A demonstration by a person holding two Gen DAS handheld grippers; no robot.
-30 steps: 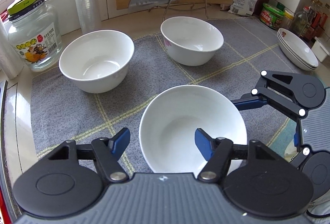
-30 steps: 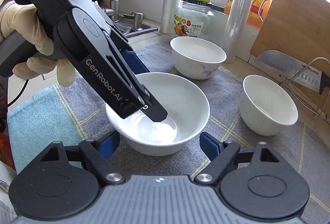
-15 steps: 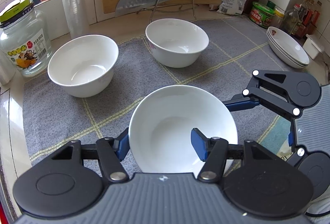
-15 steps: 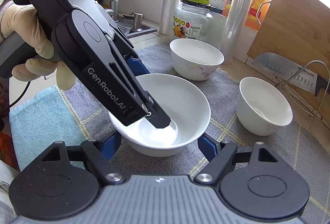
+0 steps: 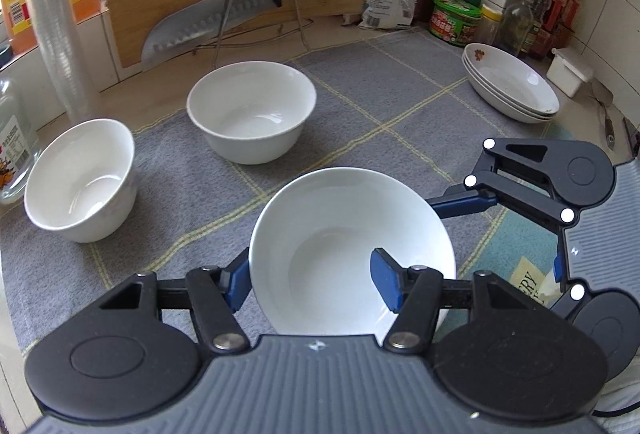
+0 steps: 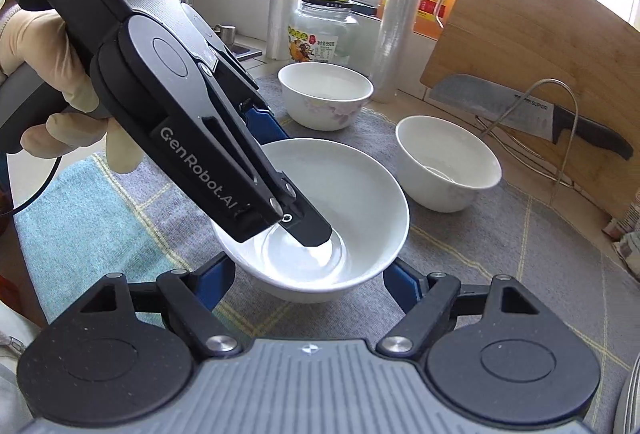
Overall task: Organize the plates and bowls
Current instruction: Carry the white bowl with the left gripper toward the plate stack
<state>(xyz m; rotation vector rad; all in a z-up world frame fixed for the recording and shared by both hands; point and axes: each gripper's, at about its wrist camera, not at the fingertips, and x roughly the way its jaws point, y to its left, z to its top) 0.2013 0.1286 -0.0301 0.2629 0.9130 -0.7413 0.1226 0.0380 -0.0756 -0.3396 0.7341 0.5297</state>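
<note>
Left wrist view: my left claw (image 5: 312,284) straddles wall of near white bowl (image 5: 352,238), one blue pad outside, one inside, closed onto rim. Bowl on grey mat (image 5: 360,122); lifted or resting, cannot tell. I judge glazed ceramic: stiff, slick, chippable, moderately heavy; rim pinch fits. Two deeper bowls (image 5: 250,110) beyond, plate stack (image 5: 510,86) far right. Bowl's near edge hidden by claw body.

Right wrist view: right claw (image 6: 308,278) spread wide either side of same bowl (image 6: 360,202), holding nothing. Contact with bowl unclear. Left claw body hides bowl's left rim.
</note>
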